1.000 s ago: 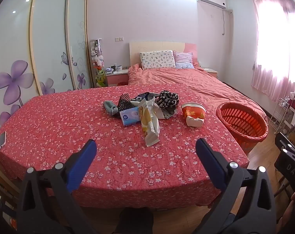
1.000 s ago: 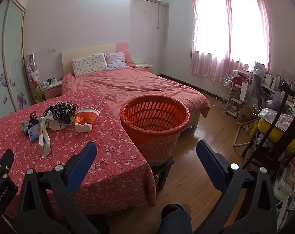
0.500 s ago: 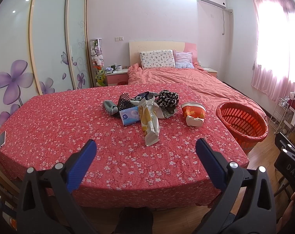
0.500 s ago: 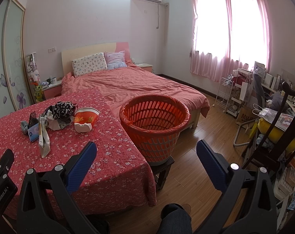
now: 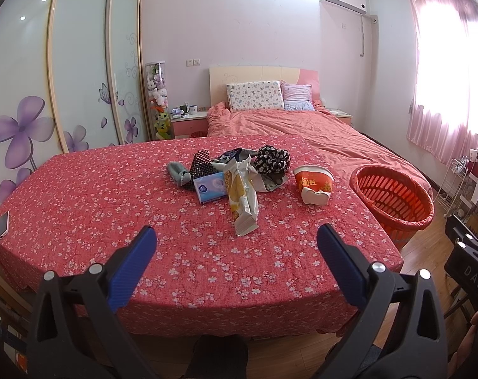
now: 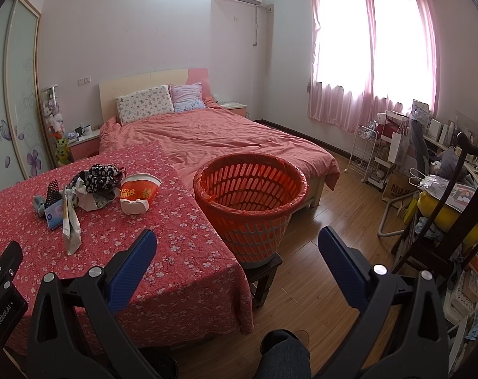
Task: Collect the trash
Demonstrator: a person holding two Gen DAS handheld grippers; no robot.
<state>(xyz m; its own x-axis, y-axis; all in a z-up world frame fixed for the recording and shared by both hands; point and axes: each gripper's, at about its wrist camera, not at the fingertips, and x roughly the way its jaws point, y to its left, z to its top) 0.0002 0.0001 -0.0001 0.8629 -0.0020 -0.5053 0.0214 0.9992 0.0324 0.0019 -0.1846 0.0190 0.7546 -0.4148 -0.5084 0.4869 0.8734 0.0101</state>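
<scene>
A pile of trash lies mid-table on the red flowered cloth point(image 5: 81, 195): a yellow snack wrapper point(image 5: 242, 195), a blue tissue pack point(image 5: 210, 186), a crushed orange paper cup point(image 5: 313, 183), dark patterned cloth point(image 5: 272, 159) and a grey sock point(image 5: 177, 172). The same wrapper point(image 6: 70, 224) and cup point(image 6: 137, 195) show at the left of the right wrist view. An orange basket point(image 6: 250, 202) stands on a low stool off the table's right edge, also seen as the basket point(image 5: 393, 195). My left gripper point(image 5: 235, 243) hangs open before the table's near edge. My right gripper point(image 6: 235, 246) is open, empty, over the table corner beside the basket.
A phone point(image 5: 2, 225) lies at the table's left edge. The bed point(image 6: 213, 139) is behind the table. A wire cart point(image 6: 363, 154), bags and a dark chair point(image 6: 453, 202) crowd the right wall. Wood floor point(image 6: 327, 208) lies between basket and chair. A person's knee point(image 6: 283, 357) shows below.
</scene>
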